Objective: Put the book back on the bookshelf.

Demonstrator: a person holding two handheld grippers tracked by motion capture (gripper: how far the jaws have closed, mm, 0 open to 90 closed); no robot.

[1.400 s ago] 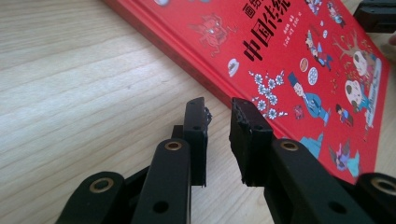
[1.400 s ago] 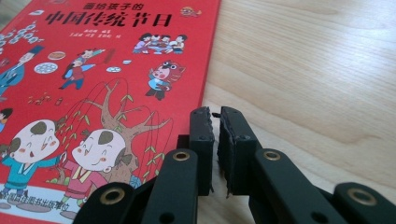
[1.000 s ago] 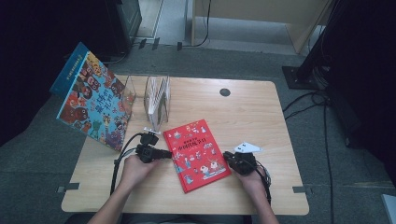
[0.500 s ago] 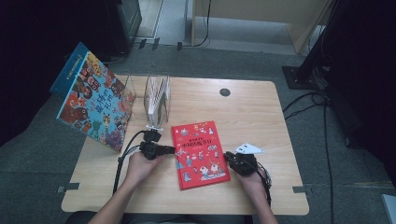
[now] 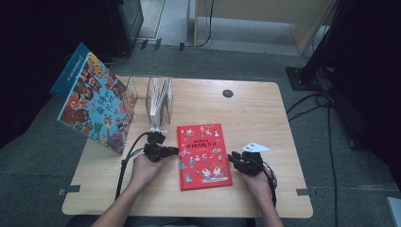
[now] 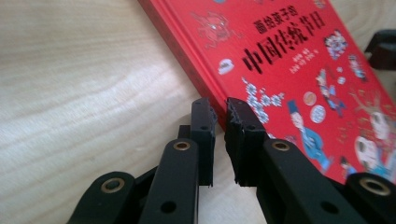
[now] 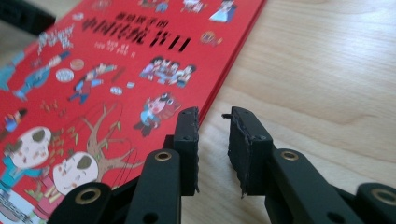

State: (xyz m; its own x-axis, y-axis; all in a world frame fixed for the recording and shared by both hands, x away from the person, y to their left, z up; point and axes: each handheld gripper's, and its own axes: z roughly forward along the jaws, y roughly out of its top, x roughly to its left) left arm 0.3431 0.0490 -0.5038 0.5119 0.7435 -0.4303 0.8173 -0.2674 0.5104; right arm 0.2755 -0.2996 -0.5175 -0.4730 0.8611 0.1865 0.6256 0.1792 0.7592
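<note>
Lying flat on the bench (image 5: 265, 123), the red book (image 5: 203, 156) sits between both grippers. Left gripper (image 6: 220, 116) has been closing, jaws almost together at the book's edge. Right gripper (image 7: 212, 122) has been opening, a narrow empty gap beside the cover's edge.

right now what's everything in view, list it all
red book: 1, red, flat at table's near middle
big book: 1, blue with bright pictures, leaning at table's left edge
rack: 1, clear, far left, thin books inside
table: 1, light wood
grommet: 1, dark, far middle
left gripper: 1, black, at red book's left edge, jaws nearly shut, just closing
right gripper: 1, black, at red book's right edge, gap empty, just opening
</note>
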